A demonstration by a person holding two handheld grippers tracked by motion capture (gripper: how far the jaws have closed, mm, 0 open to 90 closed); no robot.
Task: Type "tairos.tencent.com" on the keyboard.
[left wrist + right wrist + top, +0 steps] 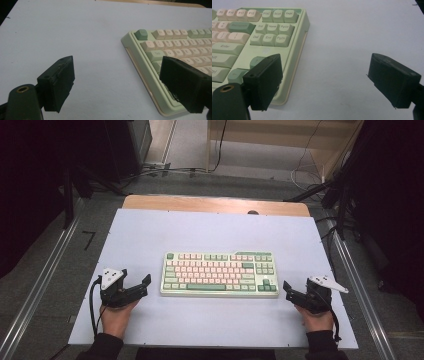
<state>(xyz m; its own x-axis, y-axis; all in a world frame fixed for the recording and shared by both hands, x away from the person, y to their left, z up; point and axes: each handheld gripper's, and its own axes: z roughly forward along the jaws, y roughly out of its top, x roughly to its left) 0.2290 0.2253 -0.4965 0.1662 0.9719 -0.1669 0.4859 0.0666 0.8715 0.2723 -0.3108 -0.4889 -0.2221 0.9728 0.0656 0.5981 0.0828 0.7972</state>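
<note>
The keyboard is lying flat in the middle of the pale worktop, square to the near edge, with its pink, cream and green keys all in place as far as I can make out. Nothing is holding it.

The person is resting a hand at each end of it. The left gripper is sitting just off the keyboard's left end, jaws spread and empty, pointing in toward the near left corner. In the left gripper view that corner is showing past the right-hand jaw, with bare worktop between the two jaws. The right gripper is mirroring it at the other end, likewise spread wide and gripping nothing; in the right gripper view the arrow keys and the keyboard's right edge are lying just beyond one jaw, apart from it.

To my eye the work is only getting started: both hands are lining up on the keyboard's ends, but no contact is being made. Closing in, taking hold and whatever is to be done with the keyboard all look to be ahead.
</note>
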